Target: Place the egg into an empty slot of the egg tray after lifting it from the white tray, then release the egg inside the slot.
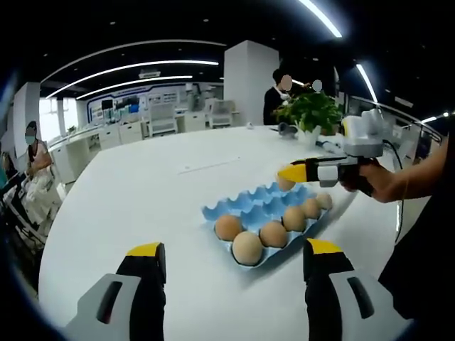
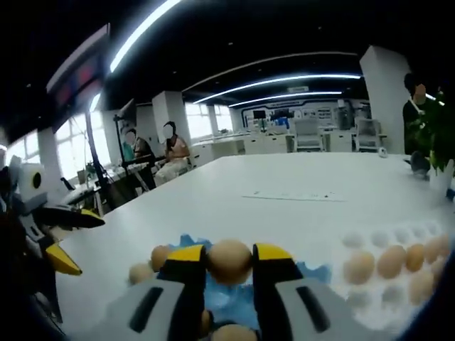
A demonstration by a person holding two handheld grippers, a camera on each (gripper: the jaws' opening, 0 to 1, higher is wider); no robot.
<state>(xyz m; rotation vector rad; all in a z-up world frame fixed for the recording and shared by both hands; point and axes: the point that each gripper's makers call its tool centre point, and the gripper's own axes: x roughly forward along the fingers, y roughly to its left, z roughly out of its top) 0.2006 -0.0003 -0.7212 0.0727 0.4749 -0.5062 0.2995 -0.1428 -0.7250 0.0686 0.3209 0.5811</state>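
Observation:
My right gripper (image 2: 229, 254) is shut on a brown egg (image 2: 229, 261) and holds it just above the blue egg tray (image 2: 217, 295). In the left gripper view the same right gripper (image 1: 290, 176) comes in from the right, with the egg (image 1: 286, 184) over the far side of the blue egg tray (image 1: 249, 204). Several eggs (image 1: 274, 233) sit along that tray's near rows. The white tray (image 2: 399, 234) lies to the right with several eggs (image 2: 389, 261) in it. My left gripper (image 1: 234, 249) hangs open in front of the blue tray, holding nothing; it also appears as the left gripper (image 2: 78, 238).
Everything rests on a large white table (image 1: 142, 192). A potted plant (image 1: 313, 112) stands at the table's far edge, and a person's hand (image 1: 380, 183) holds the right gripper. People sit and stand in the office beyond the table.

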